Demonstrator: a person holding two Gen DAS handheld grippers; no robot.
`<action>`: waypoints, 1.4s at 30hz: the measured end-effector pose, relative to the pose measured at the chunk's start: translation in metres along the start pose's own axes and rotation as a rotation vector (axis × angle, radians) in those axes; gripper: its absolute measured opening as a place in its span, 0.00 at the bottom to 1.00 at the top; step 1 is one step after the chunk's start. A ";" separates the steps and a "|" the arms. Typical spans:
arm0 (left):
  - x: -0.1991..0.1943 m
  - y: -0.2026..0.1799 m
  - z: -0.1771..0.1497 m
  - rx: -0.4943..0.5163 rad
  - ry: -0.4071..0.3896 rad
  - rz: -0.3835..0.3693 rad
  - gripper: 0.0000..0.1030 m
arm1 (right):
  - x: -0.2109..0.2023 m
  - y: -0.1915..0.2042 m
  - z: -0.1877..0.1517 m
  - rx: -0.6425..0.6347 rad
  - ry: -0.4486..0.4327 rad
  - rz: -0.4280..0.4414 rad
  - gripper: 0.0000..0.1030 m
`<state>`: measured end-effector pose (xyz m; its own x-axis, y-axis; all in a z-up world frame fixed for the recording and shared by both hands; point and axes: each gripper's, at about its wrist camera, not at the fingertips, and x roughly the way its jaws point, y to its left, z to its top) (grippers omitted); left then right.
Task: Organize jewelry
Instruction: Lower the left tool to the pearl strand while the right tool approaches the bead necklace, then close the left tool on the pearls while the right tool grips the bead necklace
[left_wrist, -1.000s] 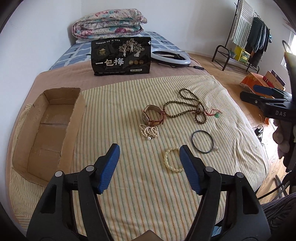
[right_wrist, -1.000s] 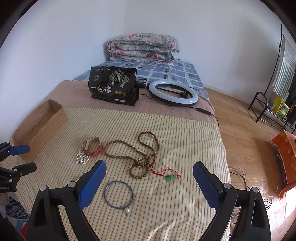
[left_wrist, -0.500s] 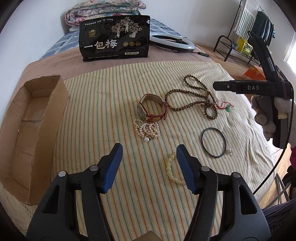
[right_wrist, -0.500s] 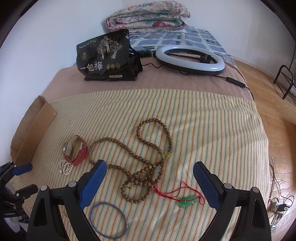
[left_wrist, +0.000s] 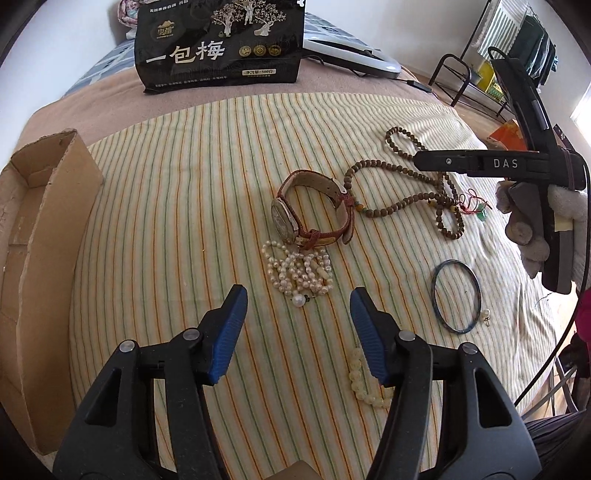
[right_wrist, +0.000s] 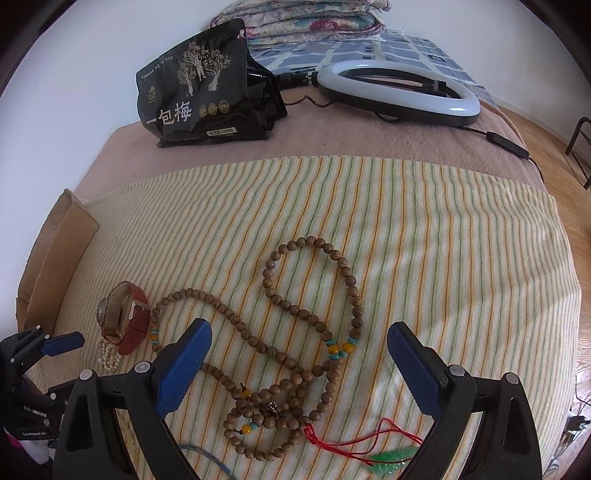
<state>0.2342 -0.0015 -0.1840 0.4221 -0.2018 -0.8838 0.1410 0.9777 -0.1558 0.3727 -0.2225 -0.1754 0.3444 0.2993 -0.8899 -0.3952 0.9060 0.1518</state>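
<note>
Both grippers hang open over a striped cloth (left_wrist: 184, 206). The left gripper (left_wrist: 297, 317) frames a pearl bracelet (left_wrist: 299, 271) at twelve o'clock, a box (left_wrist: 40, 236) at nine. The right gripper (right_wrist: 299, 363) straddles wooden beads (right_wrist: 295, 354).

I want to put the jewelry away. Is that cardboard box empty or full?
Empty, as far as it shows. The cardboard box has bare cardboard inside; its near end is cut off from view.

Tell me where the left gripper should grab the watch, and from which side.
Probably the raised strap arch of the watch, from above. It stands on edge, dial facing left, the strap looping clear of the cloth. The open left gripper can straddle that band, avoiding the pearl strand touching its base.
</note>
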 end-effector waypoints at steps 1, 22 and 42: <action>0.003 0.000 0.002 -0.001 0.008 -0.008 0.59 | 0.002 0.001 0.001 -0.005 0.003 0.004 0.94; 0.023 -0.002 0.012 0.006 0.026 -0.008 0.38 | 0.017 0.035 -0.014 -0.207 0.102 0.084 0.97; 0.026 -0.002 0.017 0.001 0.011 0.019 0.12 | 0.020 0.054 -0.008 -0.260 0.064 -0.055 0.23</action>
<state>0.2599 -0.0100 -0.1991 0.4147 -0.1820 -0.8916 0.1339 0.9813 -0.1380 0.3515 -0.1696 -0.1883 0.3199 0.2245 -0.9205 -0.5853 0.8108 -0.0057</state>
